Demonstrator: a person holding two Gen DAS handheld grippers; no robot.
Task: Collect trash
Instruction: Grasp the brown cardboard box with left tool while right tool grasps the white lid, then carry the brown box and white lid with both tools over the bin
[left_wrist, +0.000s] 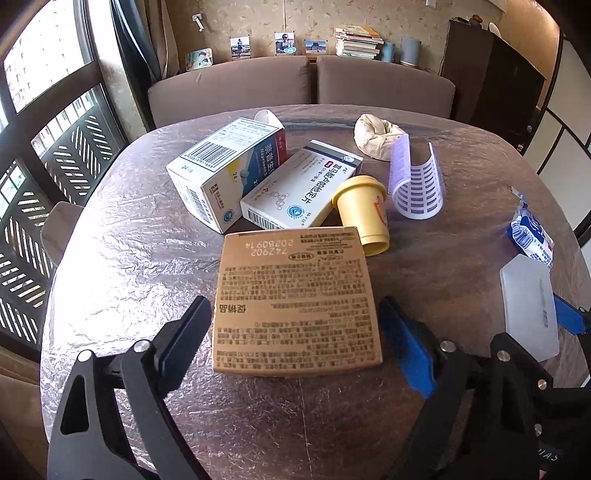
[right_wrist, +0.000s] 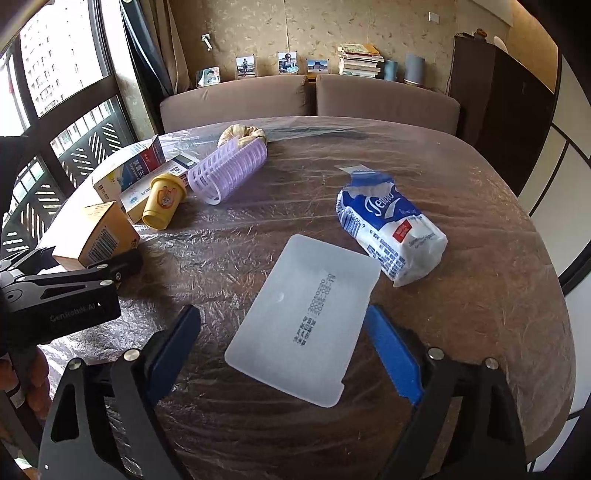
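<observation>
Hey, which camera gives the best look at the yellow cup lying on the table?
The right wrist view: the yellow cup lies unobstructed, its printed cartoon side facing the camera. In the left wrist view the cup is closer, but the brown box hides part of it.

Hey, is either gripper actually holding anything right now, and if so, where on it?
Nothing is gripped. The left gripper straddles the brown box; the right gripper straddles the white lid, gaps visible at the sides.

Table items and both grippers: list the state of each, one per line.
Brown box: flat, between left gripper jaws.
White lid: flat, between right gripper jaws.
Yellow cup: on its side.
Tissue pack: torn open.
Blue-white box: flap open.
</observation>
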